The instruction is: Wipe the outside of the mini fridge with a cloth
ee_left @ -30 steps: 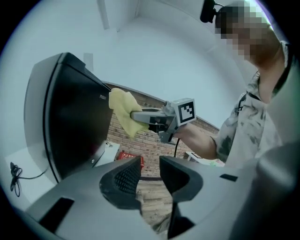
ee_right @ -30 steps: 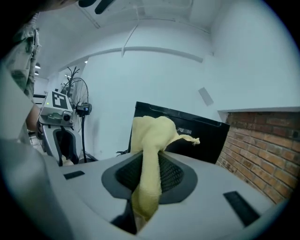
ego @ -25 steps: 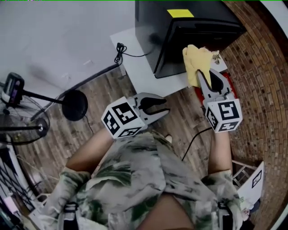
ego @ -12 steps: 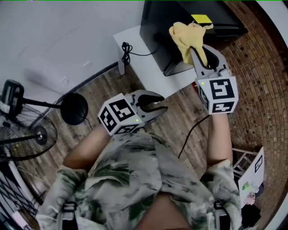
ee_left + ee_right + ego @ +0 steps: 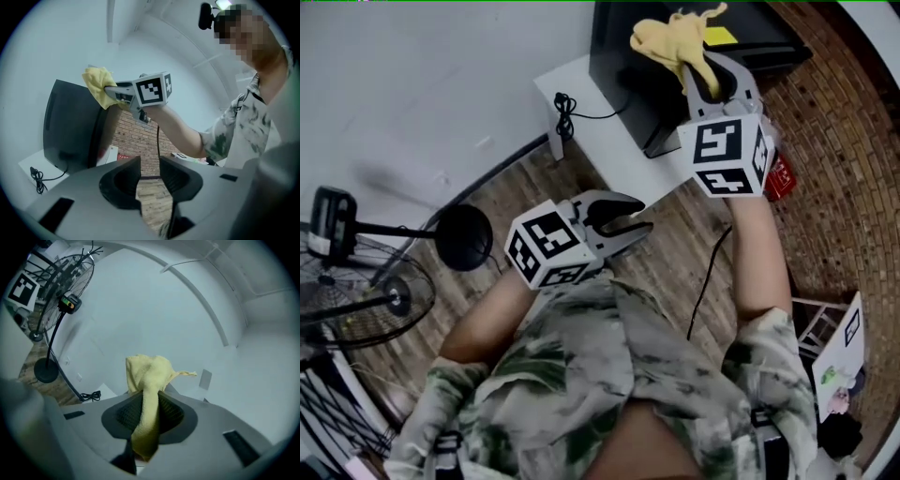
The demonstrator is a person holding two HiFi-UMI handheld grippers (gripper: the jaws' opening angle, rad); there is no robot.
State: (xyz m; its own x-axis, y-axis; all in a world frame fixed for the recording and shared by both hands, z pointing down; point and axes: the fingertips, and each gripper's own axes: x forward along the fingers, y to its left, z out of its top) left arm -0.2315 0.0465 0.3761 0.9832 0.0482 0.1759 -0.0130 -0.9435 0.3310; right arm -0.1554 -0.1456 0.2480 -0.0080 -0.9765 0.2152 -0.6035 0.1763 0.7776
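Observation:
The black mini fridge (image 5: 642, 66) stands on a low white platform (image 5: 609, 150) at the top of the head view. My right gripper (image 5: 701, 67) is raised over the fridge's top front edge and is shut on a bunched yellow cloth (image 5: 667, 37). In the right gripper view the cloth (image 5: 147, 380) hangs down between the pads and bulges out past the tips. My left gripper (image 5: 639, 220) hovers low over the wooden floor, well short of the fridge, slightly open and empty. In the left gripper view the fridge (image 5: 70, 126) and cloth (image 5: 98, 84) lie ahead to the left.
A standing fan (image 5: 366, 281) with a round black base (image 5: 461, 237) stands at the left. A black cable (image 5: 565, 105) lies coiled on the platform's corner. A red object (image 5: 778, 173) sits right of the fridge on the brick paving. A white wall runs behind.
My right gripper has carried the cloth from the fridge's lower front up to its top edge. The left gripper has stayed nearly in place.

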